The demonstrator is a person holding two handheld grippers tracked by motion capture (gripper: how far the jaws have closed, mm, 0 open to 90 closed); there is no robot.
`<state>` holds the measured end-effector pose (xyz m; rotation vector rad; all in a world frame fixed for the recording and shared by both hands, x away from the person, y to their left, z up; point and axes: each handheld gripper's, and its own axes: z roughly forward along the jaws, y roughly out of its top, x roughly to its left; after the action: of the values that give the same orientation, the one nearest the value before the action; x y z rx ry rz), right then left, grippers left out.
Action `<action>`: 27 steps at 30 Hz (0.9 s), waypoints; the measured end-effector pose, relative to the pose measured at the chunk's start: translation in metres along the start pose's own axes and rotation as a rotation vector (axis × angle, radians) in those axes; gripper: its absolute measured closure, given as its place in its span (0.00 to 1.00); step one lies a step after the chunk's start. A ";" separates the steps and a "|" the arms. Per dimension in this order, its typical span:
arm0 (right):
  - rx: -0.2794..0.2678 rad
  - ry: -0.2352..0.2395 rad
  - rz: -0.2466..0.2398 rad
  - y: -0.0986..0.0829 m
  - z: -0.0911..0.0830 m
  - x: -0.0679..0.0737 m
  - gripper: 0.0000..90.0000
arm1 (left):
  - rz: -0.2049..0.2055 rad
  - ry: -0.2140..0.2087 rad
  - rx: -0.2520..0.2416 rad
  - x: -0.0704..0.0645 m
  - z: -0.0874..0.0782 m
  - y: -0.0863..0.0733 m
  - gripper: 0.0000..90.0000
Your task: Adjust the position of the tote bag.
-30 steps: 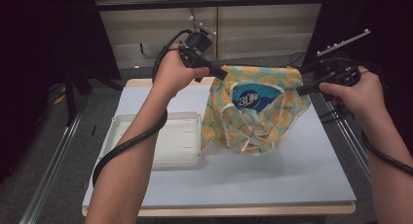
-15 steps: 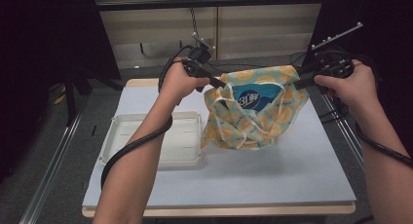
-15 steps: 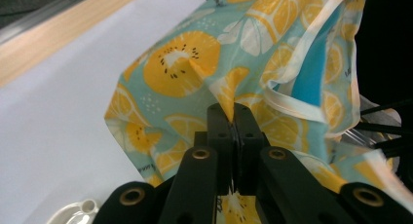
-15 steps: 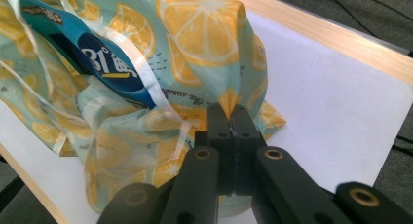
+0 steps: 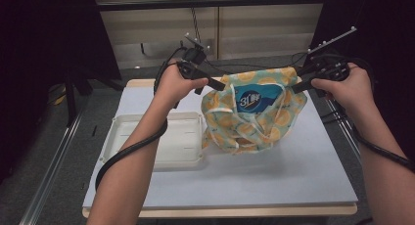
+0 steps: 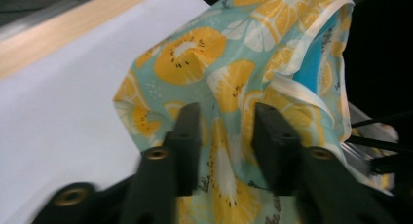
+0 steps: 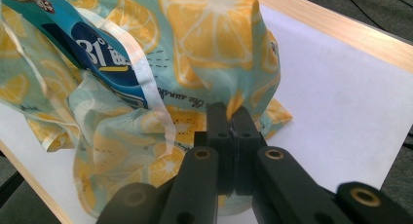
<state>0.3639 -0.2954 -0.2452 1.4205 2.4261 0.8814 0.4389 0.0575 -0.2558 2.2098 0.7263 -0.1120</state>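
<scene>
High view: I'm holding the fruit-print bag [image 5: 254,115] stretched over the counter [image 5: 313,176], tray [image 5: 161,142] at 9 o'clock. My right gripper [image 7: 229,118] jaws are clamping its rim; my left gripper [image 6: 225,131] jaws are standing apart around cloth. Risk: left side slipping free, dropping the blue packet [image 5: 257,99].

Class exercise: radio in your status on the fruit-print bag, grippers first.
Left gripper open around the bag's edge. Right gripper shut on fruit-print bag, bag lifted, blue packet inside. White tray beside it, not obstructing.
</scene>
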 end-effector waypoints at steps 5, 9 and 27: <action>0.004 -0.003 0.002 0.001 0.000 0.003 1.00 | 0.057 -0.005 -0.016 -0.017 -0.011 0.002 0.54; 0.004 0.001 0.003 0.000 0.000 0.004 1.00 | 0.102 -0.015 -0.011 -0.026 -0.010 0.001 0.50; 0.017 0.000 0.011 -0.004 0.000 0.000 0.99 | 0.173 -0.027 0.056 -0.032 -0.004 0.000 0.93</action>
<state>0.3610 -0.2966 -0.2470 1.4408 2.4334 0.8650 0.4115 0.0459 -0.2432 2.3097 0.5205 -0.0753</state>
